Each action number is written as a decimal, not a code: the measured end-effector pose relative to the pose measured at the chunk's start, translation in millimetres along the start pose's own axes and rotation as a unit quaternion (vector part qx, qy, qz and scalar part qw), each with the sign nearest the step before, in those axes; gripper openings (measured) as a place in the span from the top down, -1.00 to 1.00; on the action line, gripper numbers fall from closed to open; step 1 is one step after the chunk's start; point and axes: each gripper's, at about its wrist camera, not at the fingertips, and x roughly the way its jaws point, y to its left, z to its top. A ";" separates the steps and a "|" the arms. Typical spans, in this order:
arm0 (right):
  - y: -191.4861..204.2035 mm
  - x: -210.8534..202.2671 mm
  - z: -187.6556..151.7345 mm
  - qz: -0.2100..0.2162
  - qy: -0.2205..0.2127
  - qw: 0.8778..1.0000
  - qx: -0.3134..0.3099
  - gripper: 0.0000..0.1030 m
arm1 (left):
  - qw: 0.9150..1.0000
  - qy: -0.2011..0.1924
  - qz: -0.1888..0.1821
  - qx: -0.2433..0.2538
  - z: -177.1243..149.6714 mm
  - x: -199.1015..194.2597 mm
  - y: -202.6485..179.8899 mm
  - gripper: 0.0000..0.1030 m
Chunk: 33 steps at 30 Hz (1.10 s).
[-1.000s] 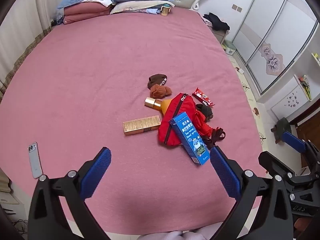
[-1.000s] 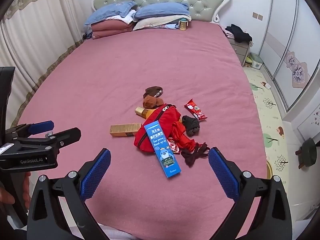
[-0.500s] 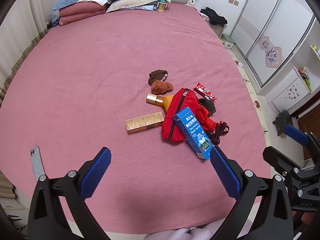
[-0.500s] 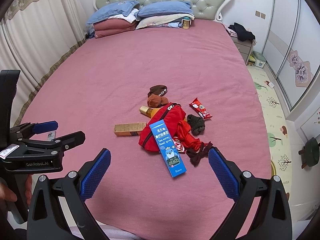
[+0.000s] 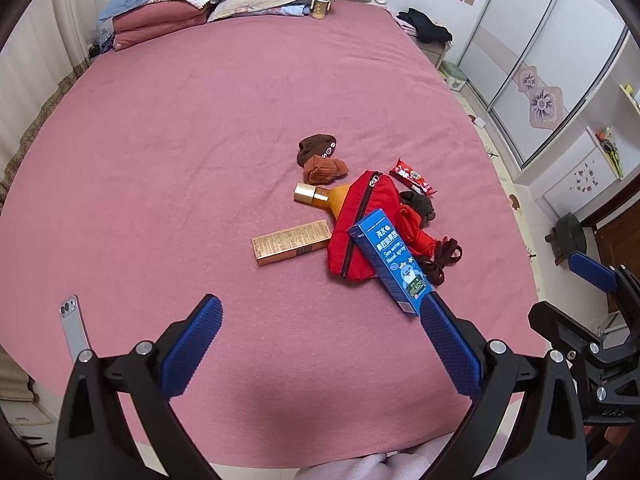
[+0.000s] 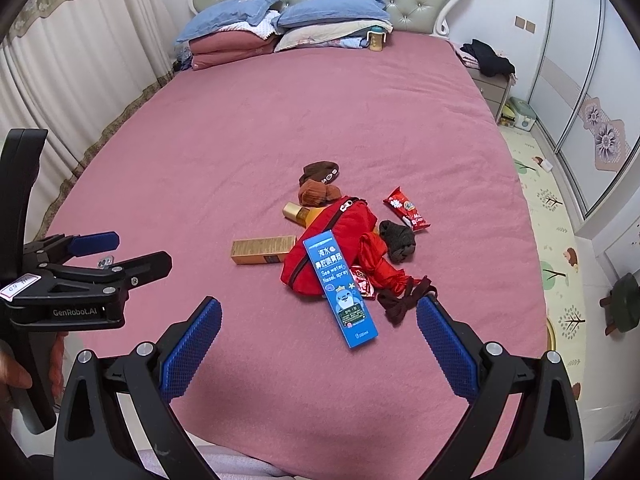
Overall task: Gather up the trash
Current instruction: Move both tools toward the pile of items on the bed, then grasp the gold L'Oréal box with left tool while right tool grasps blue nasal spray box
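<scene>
Trash lies mid-bed (image 6: 240, 140), beyond both tongs, left (image 5: 320, 334) and right (image 6: 318, 332), which hang wide open and empty. Nearest: one blue spray box (image 6: 340, 288) across one red pouch (image 6: 332, 240), then one gold box (image 6: 262, 250), one red wrapper (image 6: 406, 208). Judged: approach step; next, reach and pinch the blue box.
</scene>
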 end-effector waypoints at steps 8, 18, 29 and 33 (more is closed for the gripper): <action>5.8 9.7 1.2 0.001 0.013 1.000 -0.007 -0.83 | 1.000 0.012 0.004 0.019 3.7 10.1 3.9 -0.92; 3.8 34.3 7.5 -0.004 0.028 1.000 0.003 -0.83 | 0.998 0.042 0.003 0.049 8.2 39.4 7.5 -0.91; -3.7 74.3 6.6 -0.012 0.062 0.998 0.029 -0.82 | 0.992 0.081 -0.016 0.094 20.5 86.1 8.1 -0.92; -6.7 91.5 7.9 -0.014 0.072 0.997 0.039 -0.81 | 0.989 0.099 -0.028 0.108 26.8 109.6 10.2 -0.91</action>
